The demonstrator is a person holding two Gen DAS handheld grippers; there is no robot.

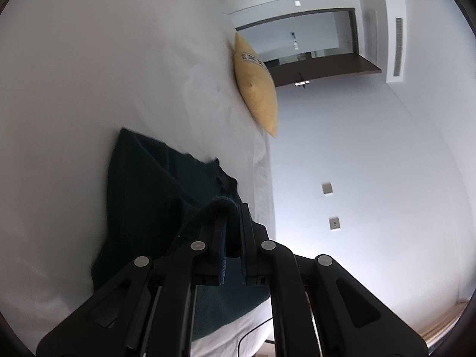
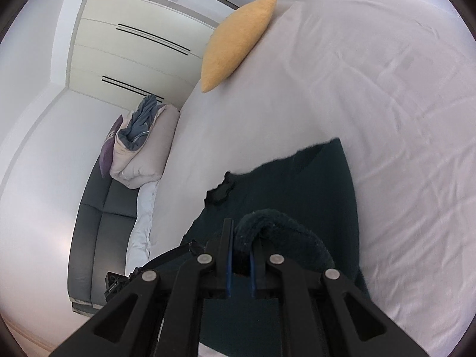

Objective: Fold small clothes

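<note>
My left gripper (image 1: 230,217) and right gripper (image 2: 241,235) each have jaws clamped on a rolled edge of the dark teal garment (image 1: 142,196), which lies partly spread on the white bed (image 1: 89,89). The fold appears started, not finished; the lifted edge remains to be laid down.

No text, label, brand or number is proving readable in either wrist view. The yellow cushion (image 1: 255,86) on the white bed (image 1: 89,74) is showing a small dark printed block on its face in the left wrist view, but the marks are blurring together and cannot be made out as letters. The purple pillow (image 2: 108,145) on the grey sofa (image 2: 98,217) in the right wrist view is carrying a pale mark near its edge that is likewise staying too small to read.
</note>
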